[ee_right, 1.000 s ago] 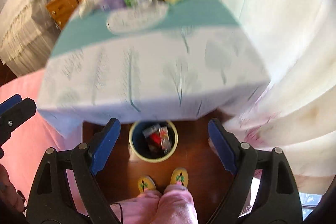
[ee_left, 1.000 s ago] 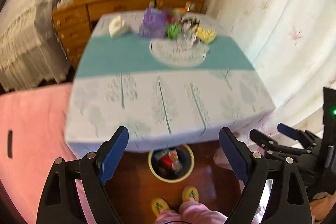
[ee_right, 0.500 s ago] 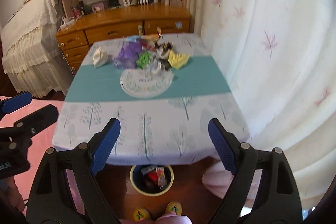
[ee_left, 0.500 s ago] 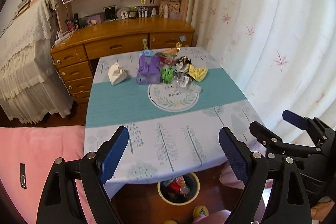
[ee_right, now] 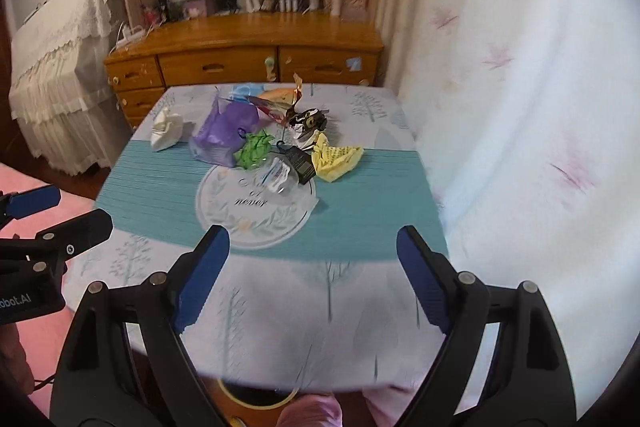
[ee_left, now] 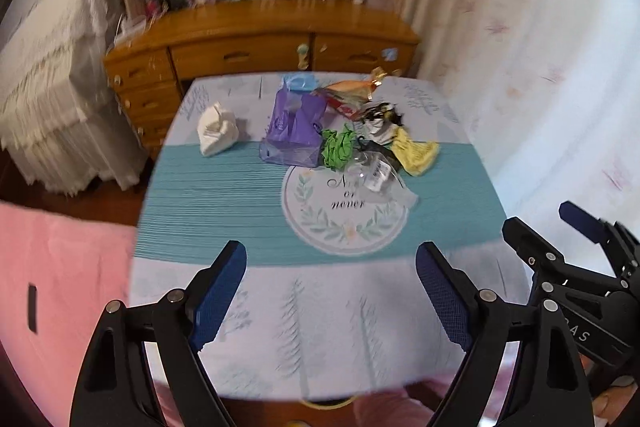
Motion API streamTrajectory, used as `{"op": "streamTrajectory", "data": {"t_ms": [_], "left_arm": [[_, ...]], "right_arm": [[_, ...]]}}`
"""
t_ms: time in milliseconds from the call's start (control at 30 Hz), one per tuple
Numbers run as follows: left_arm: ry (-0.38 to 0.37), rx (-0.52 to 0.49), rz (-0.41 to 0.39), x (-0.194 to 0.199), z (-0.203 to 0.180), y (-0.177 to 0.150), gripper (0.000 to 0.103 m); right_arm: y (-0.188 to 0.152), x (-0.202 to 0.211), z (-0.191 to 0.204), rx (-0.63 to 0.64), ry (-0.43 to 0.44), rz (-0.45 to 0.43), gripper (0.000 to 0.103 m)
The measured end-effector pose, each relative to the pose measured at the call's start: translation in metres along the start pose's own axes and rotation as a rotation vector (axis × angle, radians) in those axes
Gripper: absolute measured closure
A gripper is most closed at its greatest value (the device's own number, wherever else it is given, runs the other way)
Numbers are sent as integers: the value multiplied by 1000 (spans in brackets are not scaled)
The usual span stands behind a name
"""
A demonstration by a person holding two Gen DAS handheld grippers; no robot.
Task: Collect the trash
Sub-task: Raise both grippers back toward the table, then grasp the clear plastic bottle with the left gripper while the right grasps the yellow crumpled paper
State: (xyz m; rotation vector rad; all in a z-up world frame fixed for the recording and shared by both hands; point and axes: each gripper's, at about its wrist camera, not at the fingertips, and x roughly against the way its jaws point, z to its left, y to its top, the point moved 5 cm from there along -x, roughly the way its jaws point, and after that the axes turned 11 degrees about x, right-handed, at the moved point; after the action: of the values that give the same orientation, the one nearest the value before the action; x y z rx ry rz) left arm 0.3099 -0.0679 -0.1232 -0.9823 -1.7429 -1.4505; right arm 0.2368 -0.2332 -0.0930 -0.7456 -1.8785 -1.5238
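A heap of trash lies on the far half of the table (ee_left: pixel 224 203): a purple plastic bag (ee_left: pixel 294 129), a crumpled green paper (ee_left: pixel 338 147), a yellow wad (ee_left: pixel 416 153), clear plastic wrap (ee_left: pixel 372 169), a black and white wrapper (ee_right: pixel 308 121) and an orange foil wrapper (ee_left: pixel 352 89). Apart at the left sits a white crumpled tissue (ee_left: pixel 218 129). My left gripper (ee_left: pixel 330 285) hangs open over the near table edge, nothing between its fingers. My right gripper (ee_right: pixel 312 267) is open too and empty. A yellow-rimmed bin (ee_right: pixel 256 397) peeks out under the table's front edge.
A round printed mat (ee_right: pixel 256 207) lies mid-table under part of the heap. Behind the table stands a wooden dresser (ee_right: pixel 240 51) with shelves. A white curtain (ee_right: pixel 520 107) hangs close on the right, a pink bed (ee_left: pixel 60 287) on the left. The person's pink clothing shows below.
Both grippers rose and swung forward from above the floor bin to over the table's near edge. The bin slid almost out of view. Both stayed open and empty.
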Motion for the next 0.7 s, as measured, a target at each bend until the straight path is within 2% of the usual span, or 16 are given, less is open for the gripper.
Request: {"op": "streamTrajectory", "data": {"t_ms": [167,233,333,533,700], "left_arm": [[-12,103,132,-112,-26,32,18],[-17,141,161,-155,-30,39,23],[3,189,188,-206,-28,42,24],[11,263,205,-263,-13,38,26],[-8,289,204,-287,-15,38,26]], "right_arm": [[38,-112,-51,9,131,66,19],[48,-149,-64,25,157,87,19],[63,-207,-75,85,193,111,19],[69,-288,-70,192,244,157,19],[59,-318,-49,244,276,200,20]]}}
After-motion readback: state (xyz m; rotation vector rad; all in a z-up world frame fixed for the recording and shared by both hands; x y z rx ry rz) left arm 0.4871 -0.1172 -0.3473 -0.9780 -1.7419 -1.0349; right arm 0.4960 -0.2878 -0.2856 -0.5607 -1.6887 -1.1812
